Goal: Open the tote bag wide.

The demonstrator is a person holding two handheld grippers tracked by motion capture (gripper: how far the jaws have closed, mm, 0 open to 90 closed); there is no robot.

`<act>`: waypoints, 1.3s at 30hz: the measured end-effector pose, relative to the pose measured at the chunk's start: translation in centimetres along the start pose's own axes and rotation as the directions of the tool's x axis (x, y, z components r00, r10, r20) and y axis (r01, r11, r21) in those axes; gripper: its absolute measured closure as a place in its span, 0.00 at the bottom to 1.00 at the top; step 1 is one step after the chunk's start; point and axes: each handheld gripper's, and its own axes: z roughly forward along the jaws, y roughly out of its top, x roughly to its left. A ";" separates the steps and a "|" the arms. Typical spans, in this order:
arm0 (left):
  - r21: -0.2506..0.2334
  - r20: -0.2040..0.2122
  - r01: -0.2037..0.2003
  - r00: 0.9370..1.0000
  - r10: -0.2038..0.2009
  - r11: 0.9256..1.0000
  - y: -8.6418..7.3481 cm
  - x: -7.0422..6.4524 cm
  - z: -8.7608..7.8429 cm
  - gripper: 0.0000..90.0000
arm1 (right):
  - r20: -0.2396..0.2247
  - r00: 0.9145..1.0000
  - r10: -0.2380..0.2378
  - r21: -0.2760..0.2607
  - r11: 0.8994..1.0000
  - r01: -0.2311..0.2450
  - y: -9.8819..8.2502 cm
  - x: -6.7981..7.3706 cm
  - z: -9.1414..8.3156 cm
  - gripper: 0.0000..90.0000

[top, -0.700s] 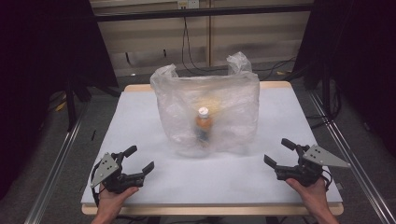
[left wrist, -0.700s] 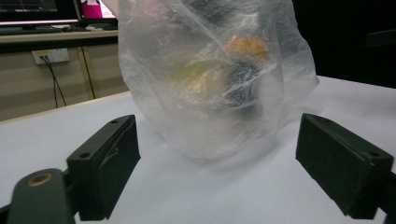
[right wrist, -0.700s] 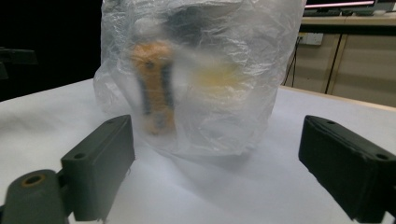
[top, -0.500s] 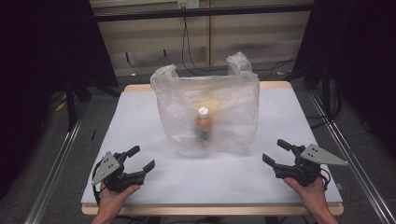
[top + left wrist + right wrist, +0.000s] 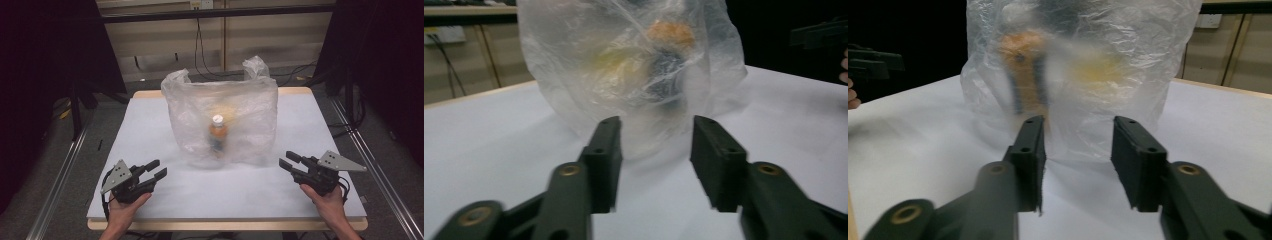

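Note:
A clear plastic bag [image 5: 222,117] stands upright at the middle of the white table [image 5: 150,125]. Inside it I make out an orange bottle with a white cap [image 5: 218,132] and something yellow behind it. My left gripper [image 5: 156,169] hovers near the table's front left, open, nothing between its jaws, pointing at the bag [image 5: 634,70]. My right gripper [image 5: 289,161] is at the front right, likewise open and empty, aimed at the bag [image 5: 1078,65]. Both stay well short of the plastic. The bottle [image 5: 1023,75] looks blurred through the film.
The table has a wooden edge [image 5: 225,225] along the front. Metal rails [image 5: 55,185] run along both sides on the floor. Cables [image 5: 200,55] hang behind the table by a pale wall. White tabletop stretches between the bag and both grippers.
Both grippers have drifted slightly inward and forward toward the bag. The bag and bottle stay in place.

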 end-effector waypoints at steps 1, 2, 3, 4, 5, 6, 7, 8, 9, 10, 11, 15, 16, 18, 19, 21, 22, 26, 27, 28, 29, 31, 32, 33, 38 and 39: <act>0.022 0.013 -0.022 1.000 0.022 1.000 0.1 0.2 -0.1 0.71 | -0.001 1.000 0.006 0.000 1.000 -0.006 0.0 0.1 0.1 0.73; 0.017 0.030 -0.011 1.000 0.011 1.000 0.2 0.1 0.0 0.75 | -0.008 1.000 -0.003 0.009 1.000 0.003 0.1 0.1 0.2 0.75; 0.029 0.035 -0.024 0.999 0.023 0.999 0.3 0.2 0.0 0.80 | -0.035 0.999 -0.029 0.028 0.999 0.030 0.3 0.1 0.5 0.81; 0.024 0.045 -0.011 0.999 0.010 1.000 0.3 0.1 0.1 0.82 | -0.038 0.999 -0.032 0.030 0.999 0.033 0.3 0.2 0.6 0.84; 0.027 0.054 0.005 0.998 -0.006 1.000 0.4 0.0 0.1 0.85 | -0.049 0.998 -0.027 0.035 0.999 0.029 0.4 0.2 0.8 0.86; 0.039 0.077 0.007 0.997 -0.010 0.999 0.6 0.0 0.2 0.87 | -0.064 0.998 -0.026 0.042 0.999 0.029 0.5 0.1 0.9 0.90; 0.039 0.077 0.007 0.997 -0.010 0.999 0.6 0.0 0.2 0.89 | -0.069 0.997 -0.029 0.049 0.998 0.032 0.6 0.2 1.1 0.93; 0.046 0.070 0.005 0.998 -0.008 0.999 0.8 -0.1 0.3 0.89 | -0.069 0.997 -0.029 0.049 0.998 0.032 0.6 0.2 1.1 0.93; 0.048 0.078 0.001 0.997 -0.005 0.999 1.0 0.0 0.3 0.91 | -0.073 0.997 -0.034 0.058 0.998 0.038 0.7 0.2 1.3 0.95; 0.047 0.091 0.004 0.996 -0.008 0.999 1.1 -0.1 0.4 0.94 | -0.083 0.996 -0.027 0.062 0.998 0.032 0.7 0.3 1.6 0.96; 0.050 0.096 -0.005 0.995 0.000 0.999 1.2 -0.1 0.5 0.96 | -0.090 0.995 -0.032 0.070 0.997 0.038 0.9 0.4 1.8 0.97; 0.067 0.130 -0.011 0.991 0.003 0.998 1.7 -0.3 1.1 1.00 | -0.111 0.994 -0.021 0.088 0.996 0.030 1.5 0.5 2.3 1.00; 0.065 0.138 -0.021 0.990 0.012 0.998 1.9 -0.3 1.3 1.00 | -0.114 0.993 -0.021 0.088 0.996 0.031 1.6 0.6 2.5 1.00; 0.068 0.142 -0.020 0.990 0.011 0.997 2.1 -0.4 1.6 1.00 | -0.127 0.992 -0.007 0.092 0.996 0.019 2.1 0.5 3.0 1.00; 0.066 0.145 -0.019 0.989 0.009 0.998 2.3 -0.4 1.7 1.00 | -0.133 0.991 -0.001 0.091 0.996 0.013 2.4 0.5 3.2 1.00; 0.068 0.152 -0.027 0.988 0.016 0.997 2.7 -0.3 2.3 1.00 | -0.142 0.990 -0.001 0.094 0.996 0.014 2.6 0.5 3.4 1.00; 0.069 0.150 -0.035 0.988 0.025 0.997 2.9 -0.1 2.4 1.00 | -0.147 0.989 0.001 0.090 0.996 0.012 3.1 0.4 3.8 1.00; 0.078 0.149 -0.028 0.989 0.016 0.997 3.6 0.5 3.3 1.00 | -0.160 0.987 -0.002 0.093 0.995 0.017 3.8 0.4 4.7 1.00; 0.075 0.152 -0.024 0.988 0.012 0.997 3.7 0.6 3.6 1.00 | -0.167 0.986 0.006 0.087 0.996 0.009 4.1 0.3 5.0 1.00; 0.088 0.146 -0.027 0.989 0.014 0.996 3.7 0.6 3.8 1.00 | -0.167 0.986 0.005 0.084 0.996 0.009 4.4 0.3 5.2 1.00; 0.093 0.163 -0.035 0.986 0.019 0.995 3.7 0.7 4.3 1.00 | -0.175 0.985 0.000 0.080 0.997 0.014 4.7 0.3 5.4 1.00; 0.103 0.168 -0.029 0.986 0.011 0.994 3.8 0.7 4.8 1.00 | -0.184 0.983 0.002 0.074 0.997 0.012 5.5 0.2 6.0 1.00; 0.097 0.179 -0.018 0.984 0.001 0.995 3.9 0.8 5.0 1.00 | -0.184 0.983 0.007 0.073 0.997 0.007 5.8 0.2 6.2 1.00; 0.094 0.185 -0.015 0.983 -0.003 0.995 4.0 0.9 5.1 1.00 | -0.189 0.982 0.010 0.075 0.997 0.004 6.0 0.2 6.4 1.00; 0.078 0.178 -0.006 0.984 -0.008 0.997 5.0 1.4 5.5 1.00 | -0.202 0.979 0.012 0.087 0.996 0.006 6.8 0.0 7.5 1.00; 0.078 0.165 -0.007 0.986 -0.006 0.997 5.2 1.5 5.5 1.00 | -0.201 0.979 0.016 0.084 0.996 0.001 7.0 -0.1 7.8 1.00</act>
